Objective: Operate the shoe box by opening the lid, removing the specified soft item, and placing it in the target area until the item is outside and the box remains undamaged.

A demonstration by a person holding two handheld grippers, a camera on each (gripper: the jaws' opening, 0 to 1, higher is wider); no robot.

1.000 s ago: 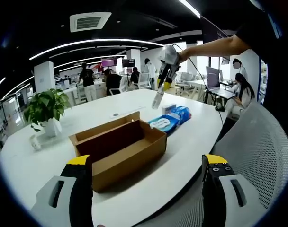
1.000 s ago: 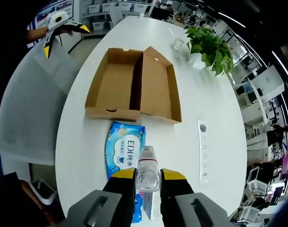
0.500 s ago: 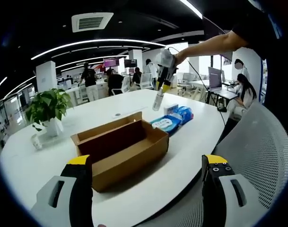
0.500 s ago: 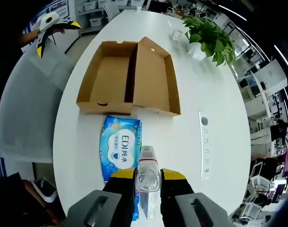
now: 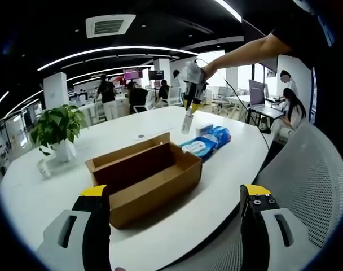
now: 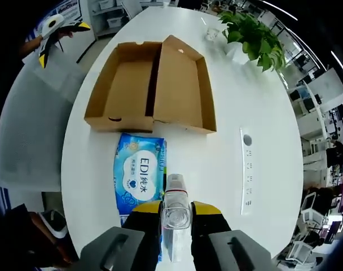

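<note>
The right gripper point(image 6: 175, 213) has its yellow-tipped jaws closed against the sides of a small clear bottle point(image 6: 175, 210), which stands up between them with its white cap pointing away from the camera; in the left gripper view the same gripper point(image 5: 192, 100) hangs in the air above the far part of the table, the bottle point(image 5: 187, 121) dangling from it, a bare forearm point(image 5: 245, 49) reaching in from the right. Just beyond the bottle in the right gripper view lies a blue pack of wet wipes point(image 6: 139, 176), flat on the white table point(image 6: 216, 169) and outside the box; its far edge sits just beside the near wall of the cardboard shoe box point(image 6: 152, 90); the box is open, its lid folded back flat alongside the tray, and both halves look bare inside. A long white power strip point(image 6: 246, 178) lies on the table to the right of the wipes; a potted plant point(image 6: 251, 38) stands past the box.

The left gripper point(image 5: 177, 212) has its jaws spread wide with nothing between them, held off the near edge of the table over a grey mesh chair back point(image 5: 307, 186); the box point(image 5: 143, 175) lies ahead of it, the wipes point(image 5: 204, 143) beyond; people point(image 5: 105, 96) stand in the office behind.
</note>
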